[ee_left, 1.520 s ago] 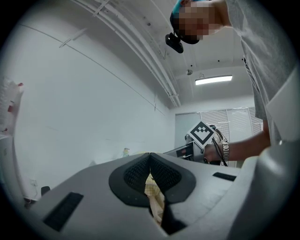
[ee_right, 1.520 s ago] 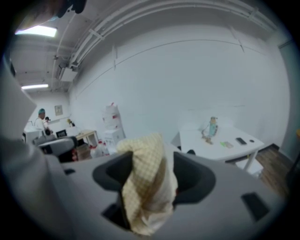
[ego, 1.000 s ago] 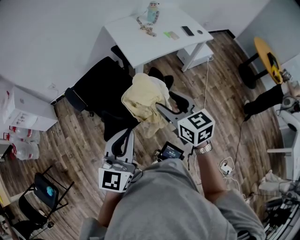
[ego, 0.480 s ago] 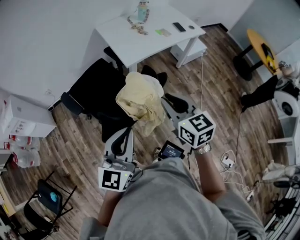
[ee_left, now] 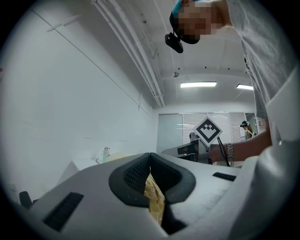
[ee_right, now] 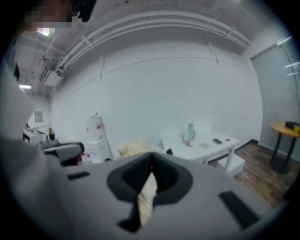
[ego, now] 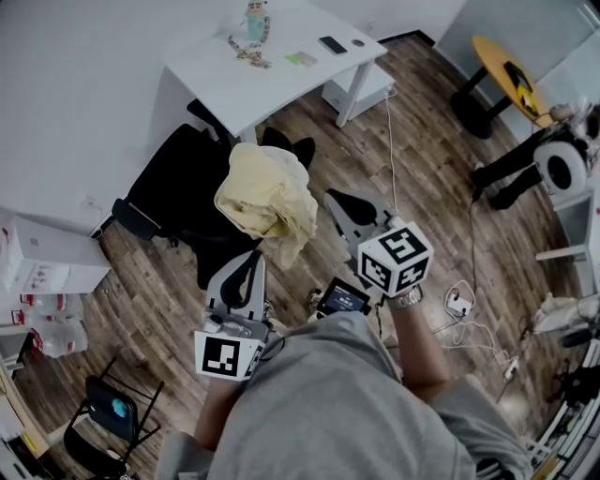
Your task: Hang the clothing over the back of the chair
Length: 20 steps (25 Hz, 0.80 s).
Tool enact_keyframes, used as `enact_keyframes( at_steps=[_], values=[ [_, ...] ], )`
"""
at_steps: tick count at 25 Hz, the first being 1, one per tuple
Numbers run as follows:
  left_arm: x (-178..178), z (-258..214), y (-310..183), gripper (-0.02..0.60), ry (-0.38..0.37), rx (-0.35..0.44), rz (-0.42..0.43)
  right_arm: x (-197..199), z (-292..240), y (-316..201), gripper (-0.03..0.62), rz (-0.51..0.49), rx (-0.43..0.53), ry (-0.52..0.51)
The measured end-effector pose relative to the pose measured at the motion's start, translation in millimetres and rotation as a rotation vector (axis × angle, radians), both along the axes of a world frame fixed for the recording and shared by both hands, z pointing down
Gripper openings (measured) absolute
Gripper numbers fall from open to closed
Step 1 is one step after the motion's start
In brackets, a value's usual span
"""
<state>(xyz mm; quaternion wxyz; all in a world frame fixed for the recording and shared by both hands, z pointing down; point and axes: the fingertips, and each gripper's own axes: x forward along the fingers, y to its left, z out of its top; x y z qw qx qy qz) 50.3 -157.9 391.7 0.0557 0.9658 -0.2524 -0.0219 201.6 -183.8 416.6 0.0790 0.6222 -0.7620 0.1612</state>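
Straight below the head camera, over a brown wood-plank floor [ego: 412, 141]: a pale yellow crumpled garment [ego: 267, 199], bunched in a loose heap and tapering to a hanging point, overlapping the right side of a black padded office chair [ego: 178, 197]. Unclear whether resting on the chair or held clear of it.

Nearest the viewer, two grey hand-held tools, each with a marker cube at the rear, both reaching toward the garment. Head view: left tool [ego: 249, 259] just below the garment's lower tip, right tool [ego: 328, 199] at the garment's right edge.

Left gripper view: left tool [ee_left: 150, 161] with jaws pressed together on a narrow yellow textured strip of the garment [ee_left: 154, 199], trailing down between the dark pads.

Right gripper view: right tool [ee_right: 151, 164] with jaws closing tight on a pale strip of the same garment [ee_right: 146, 201].

Beyond the chair, a white rectangular worktop [ego: 281, 70] against a white wall, carrying a small teal figure [ego: 255, 19] and a dark phone [ego: 332, 44]. Far right, a round yellow-topped side table [ego: 502, 70].
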Motion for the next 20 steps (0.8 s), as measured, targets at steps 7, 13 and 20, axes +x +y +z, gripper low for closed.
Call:
enact_keyframes(
  at_steps=[7, 13, 20],
  values=[
    [16, -3, 11, 0.031, -0.009, 0.022, 0.059, 7, -3, 24, 0.034, 0.032, 0.027, -0.01],
    [34, -7, 22, 0.031, -0.015, 0.043, 0.129, 15, -10, 50, 0.034, 0.08, 0.06, -0.018],
    [52, -11, 38, 0.031, -0.026, 0.063, 0.198, 26, -17, 83, 0.034, 0.137, 0.083, -0.04]
  ],
)
